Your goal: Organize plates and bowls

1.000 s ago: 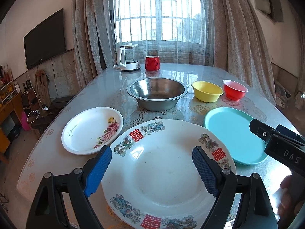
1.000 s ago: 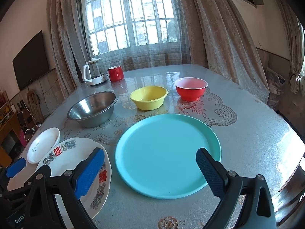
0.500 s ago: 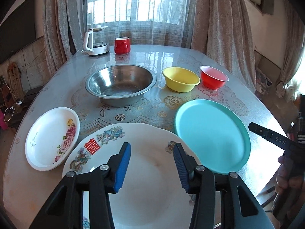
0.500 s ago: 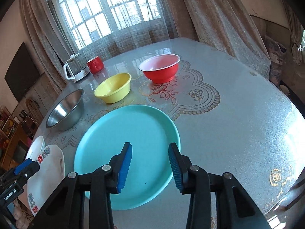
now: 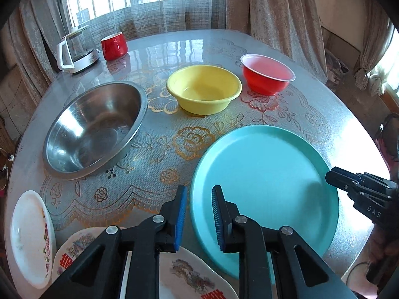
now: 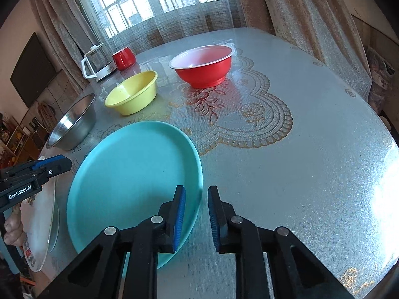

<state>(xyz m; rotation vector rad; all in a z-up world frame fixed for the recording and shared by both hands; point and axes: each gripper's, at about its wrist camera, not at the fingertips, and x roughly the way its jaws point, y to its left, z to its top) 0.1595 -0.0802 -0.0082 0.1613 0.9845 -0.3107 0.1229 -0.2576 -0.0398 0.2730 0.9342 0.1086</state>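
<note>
A teal plate (image 5: pixel 264 186) lies flat on the table; it also shows in the right wrist view (image 6: pixel 129 182). My left gripper (image 5: pixel 198 215) hovers over the teal plate's left rim, jaws narrowed to a small gap and empty. My right gripper (image 6: pixel 195 215) hovers over its right rim, jaws also narrowed and empty. A large white plate with red characters (image 5: pixel 189 276) lies under my left gripper. A small flowered plate (image 5: pixel 30 236) lies at the far left. A steel bowl (image 5: pixel 94 129), a yellow bowl (image 5: pixel 204 88) and a red bowl (image 5: pixel 268 73) stand behind.
A glass kettle (image 5: pixel 76 49) and a red mug (image 5: pixel 114 46) stand at the table's far edge by the curtained window. The table's right half (image 6: pixel 311 149) carries only the patterned cloth. A TV (image 6: pixel 32 69) hangs on the left wall.
Both grippers closed from wide open to a narrow gap. The left one swung right from the big white plate to the teal plate's left rim; the right one moved to its right rim.
</note>
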